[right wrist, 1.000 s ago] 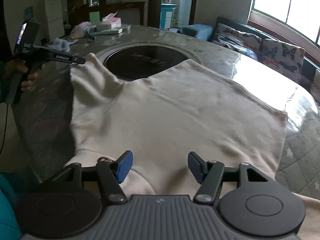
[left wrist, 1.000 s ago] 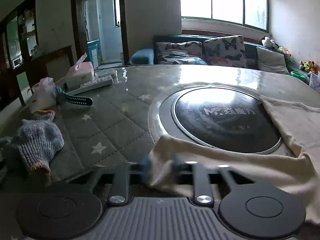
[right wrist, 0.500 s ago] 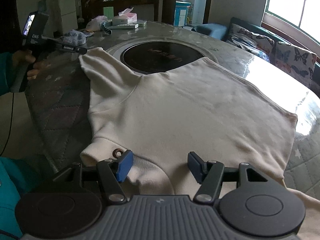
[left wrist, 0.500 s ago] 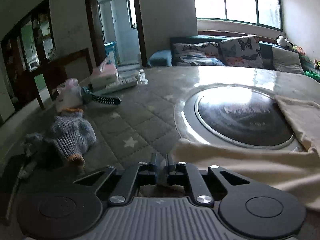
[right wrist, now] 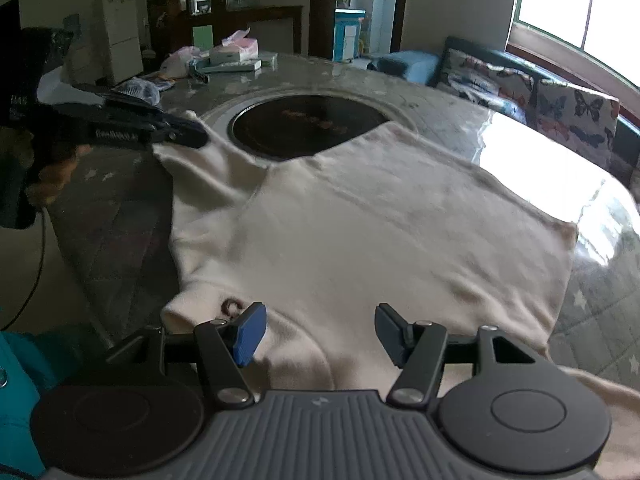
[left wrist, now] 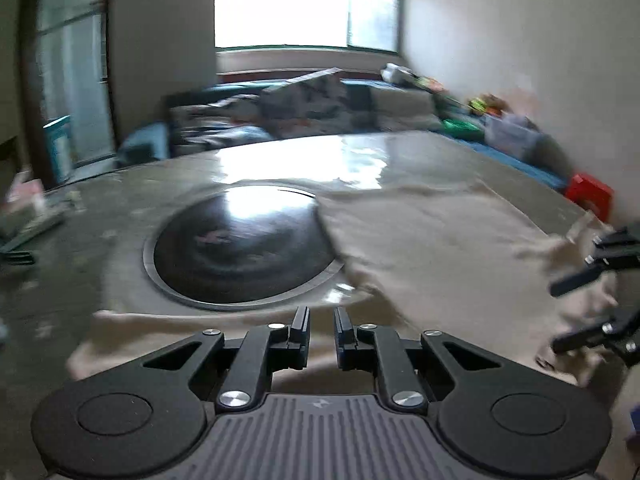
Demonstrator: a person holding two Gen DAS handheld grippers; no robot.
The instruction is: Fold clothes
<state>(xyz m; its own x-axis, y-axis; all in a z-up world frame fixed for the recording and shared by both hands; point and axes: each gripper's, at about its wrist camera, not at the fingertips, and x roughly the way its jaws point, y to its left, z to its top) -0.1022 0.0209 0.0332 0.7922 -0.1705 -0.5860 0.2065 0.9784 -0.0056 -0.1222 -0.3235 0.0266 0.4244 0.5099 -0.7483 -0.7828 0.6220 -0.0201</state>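
Observation:
A cream long-sleeved top [right wrist: 360,232] lies spread flat on the grey table [right wrist: 120,208], one edge over a round black inset plate [right wrist: 308,124]. My left gripper [right wrist: 196,136] is pinched on the end of the sleeve [right wrist: 208,168], which rises up to its tips. In the left wrist view its fingers [left wrist: 322,326] stand almost together over that sleeve [left wrist: 180,328]. My right gripper [right wrist: 318,334] hangs open just above the near edge of the top, touching nothing. It also shows at the right edge of the left wrist view [left wrist: 592,304].
A tissue box [right wrist: 240,46], a bag and a knitted item [right wrist: 140,88] sit on the far left of the table. A sofa with butterfly cushions [right wrist: 572,112] runs behind it. A person's hand [right wrist: 52,168] holds the left gripper; a teal sleeve [right wrist: 20,360] is at bottom left.
My left gripper went from open around the sleeve end to shut on it, then swung right and inward with the sleeve. The right gripper stayed open and barely moved.

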